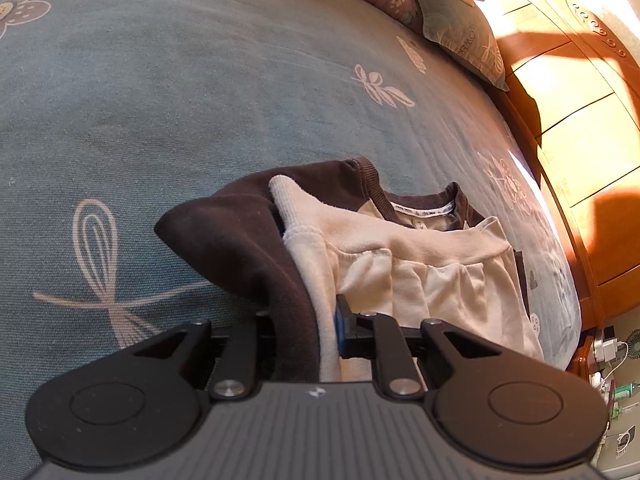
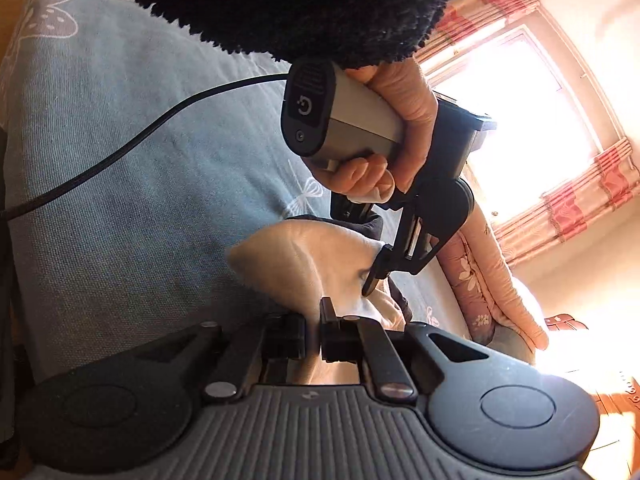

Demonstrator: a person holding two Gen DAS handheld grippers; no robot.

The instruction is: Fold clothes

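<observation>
From the left wrist, the left gripper (image 1: 308, 336) has its fingers clenched on a fold of the garment (image 1: 400, 248), a cream top with dark brown sleeves and a dark brown ribbed collar. Both the brown sleeve cloth and the cream cloth run down between the two fingers, which stand close together with the fabric pinched in the narrow gap. The rest of the garment lies bunched on the bed (image 1: 180, 100) just ahead of the gripper, collar turned away from the camera. The bed wears a grey-blue cover with pale leaf and flower prints. A patterned pillow (image 1: 464, 36) sits at the far end, against a sunlit wooden headboard (image 1: 568, 120).

From the right wrist, the right gripper (image 2: 314, 328) is likewise clamped on the cream cloth, which rises from between its closed fingers in a raised peak (image 2: 296, 260). Just beyond, the left gripper (image 2: 370, 286) comes in from above, its tip meeting the same cloth (whether its fingers are closed is hard to read from this angle). A hand (image 2: 400, 120) wraps its grey handle, under a fuzzy black sleeve (image 2: 280, 0). A black cable (image 2: 120, 152) trails across the bed cover. A bright window (image 2: 512, 120) with red-striped curtains fills the right side.
</observation>
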